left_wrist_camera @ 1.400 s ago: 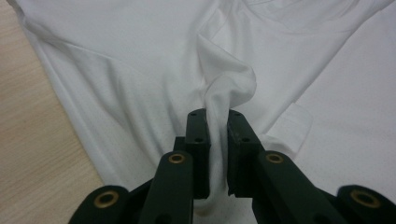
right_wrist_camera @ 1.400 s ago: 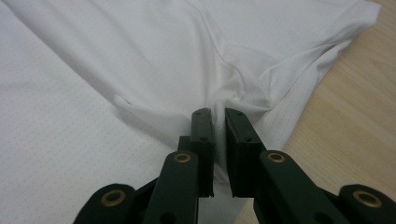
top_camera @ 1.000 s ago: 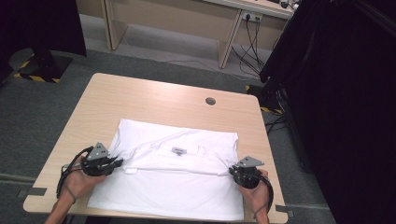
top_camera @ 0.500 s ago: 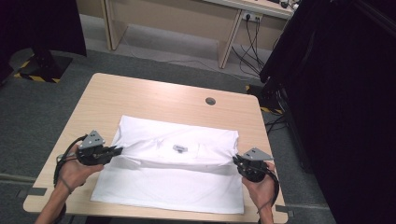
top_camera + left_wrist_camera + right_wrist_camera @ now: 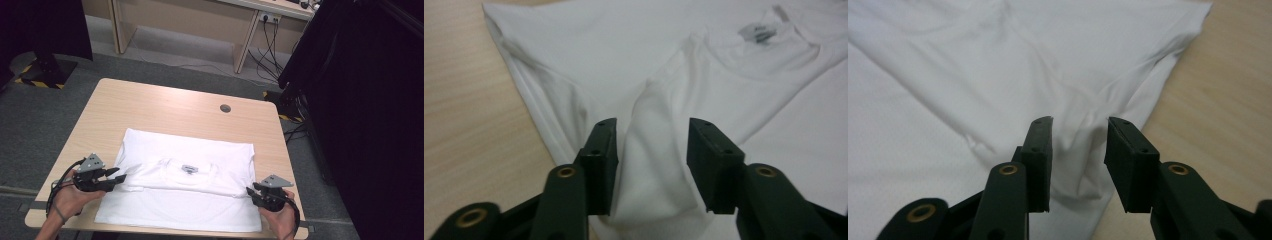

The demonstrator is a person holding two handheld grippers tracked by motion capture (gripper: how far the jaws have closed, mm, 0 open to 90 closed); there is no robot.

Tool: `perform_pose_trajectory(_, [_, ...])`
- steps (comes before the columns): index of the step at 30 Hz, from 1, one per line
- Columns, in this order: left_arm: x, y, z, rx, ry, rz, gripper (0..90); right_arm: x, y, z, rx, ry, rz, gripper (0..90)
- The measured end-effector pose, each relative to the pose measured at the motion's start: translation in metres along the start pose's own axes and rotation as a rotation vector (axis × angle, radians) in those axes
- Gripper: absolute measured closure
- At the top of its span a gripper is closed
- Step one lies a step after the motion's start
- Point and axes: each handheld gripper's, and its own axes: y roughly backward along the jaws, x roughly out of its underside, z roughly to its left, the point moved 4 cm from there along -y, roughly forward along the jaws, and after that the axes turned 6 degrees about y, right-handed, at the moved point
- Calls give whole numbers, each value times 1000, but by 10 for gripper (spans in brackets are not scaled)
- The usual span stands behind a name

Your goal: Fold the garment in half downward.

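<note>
A white T-shirt point(image 5: 185, 200) lies flat on the wooden table point(image 5: 165, 105), its neck label point(image 5: 189, 169) facing up. My left gripper point(image 5: 119, 176) is at the shirt's left edge. In the left gripper view a raised fold of the T-shirt point(image 5: 724, 75) runs between the parted jaws of the left gripper point(image 5: 651, 135). My right gripper point(image 5: 250, 191) is at the shirt's right edge. There a small ridge of the T-shirt point(image 5: 973, 60) sits between the jaws of the right gripper point(image 5: 1079, 131). Both pairs of jaws have just been opening, and the cloth between them lies slack.
A round cable hole point(image 5: 225, 108) sits in the far part of the tabletop. Bare wood runs around the shirt on all sides. Beyond the table are a desk with hanging cables point(image 5: 270, 45), a dark curtain point(image 5: 360, 100) at right and a black stand base point(image 5: 47, 70) at left.
Both grippers were shut on the shirt's side edges and lifting them a little. Now their jaws stand apart, the cloth has dropped, and both hands have drawn slightly back.
</note>
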Motion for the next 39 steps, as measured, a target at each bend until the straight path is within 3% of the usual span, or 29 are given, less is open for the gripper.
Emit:
perform_pose_trajectory(4, [-15, -10, -3, 1, 16, -27, 444, -18, 3, -14, 26, -11, -42, 547])
perform_pose_trajectory(6, [-19, -20, -4, 1, 20, -16, 408, -25, -5, -19, 17, -31, -51, 525])
perform_pose_trajectory(10, [-19, -36, -6, -16, 34, 14, 340, -29, -30, -22, 2, -26, -10, 516])
perform_pose_trajectory(15, [-24, -43, -16, -29, 52, 29, 270, -39, -47, -6, -41, 4, 7, 508])
perform_pose_trajectory(21, [-30, -58, -30, -25, 20, 46, 225, -56, -57, 12, -83, 26, -5, 500])
perform_pose_trajectory(25, [-31, -69, -32, -48, 9, 79, 204, -57, -62, 17, -91, 22, 3, 493])
perform_pose_trajectory(28, [-33, -80, -34, -48, 20, 97, 175, -56, -69, 18, -100, 7, 16, 479])
perform_pose_trajectory(31, [-34, -91, -37, -48, 4, 110, 164, -56, -77, 21, -114, 7, 34, 473])
perform_pose_trajectory(33, [-32, -96, -40, -41, -39, 119, 212, -55, -80, 25, -112, 24, 34, 494])
perform_pose_trajectory(35, [-30, -96, -41, -73, -129, 120, 307, -55, -78, 26, -125, 47, 36, 564])
perform_pose_trajectory(36, [-30, -95, -42, -53, -126, 116, 360, -55, -76, 26, -127, 53, 42, 607])
perform_pose_trajectory(37, [-30, -93, -42, -50, -141, 114, 469, -55, -75, 27, -131, 63, 46, 649])
perform_pose_trajectory(39, [-29, -91, -43, -58, -172, 106, 581, -55, -74, 27, -131, 88, 50, 735])
